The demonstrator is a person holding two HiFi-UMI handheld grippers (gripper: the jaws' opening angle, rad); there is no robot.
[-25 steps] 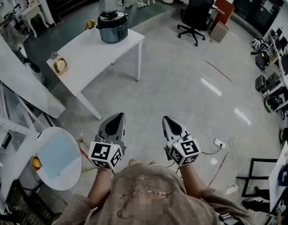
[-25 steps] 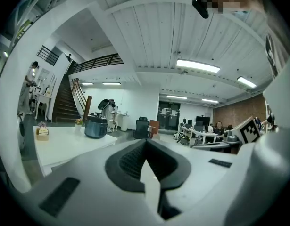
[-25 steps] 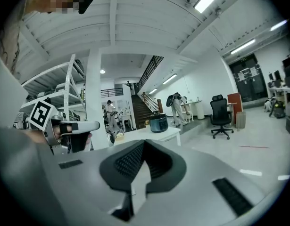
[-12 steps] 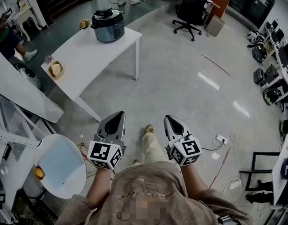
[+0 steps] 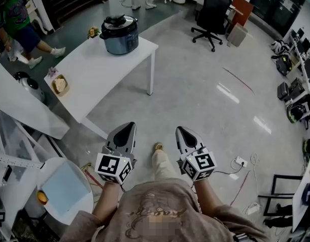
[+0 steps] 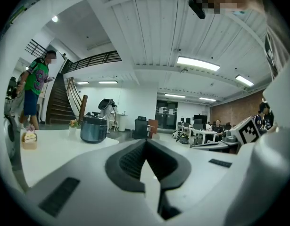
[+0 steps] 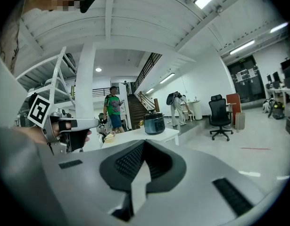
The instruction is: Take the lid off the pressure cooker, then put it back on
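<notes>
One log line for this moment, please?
left gripper: shut, empty | right gripper: shut, empty | dark round pressure cooker: black lid on, far off on white table

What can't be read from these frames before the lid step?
- Pressure cooker: the lock position of its lid is too small to read in every view.
- Contents of the small tray on the table: too small, head view.
- Table's near end: left gripper view, hidden behind the left hand-held gripper.
- Desks at right: cut off by the head view's edge.
</notes>
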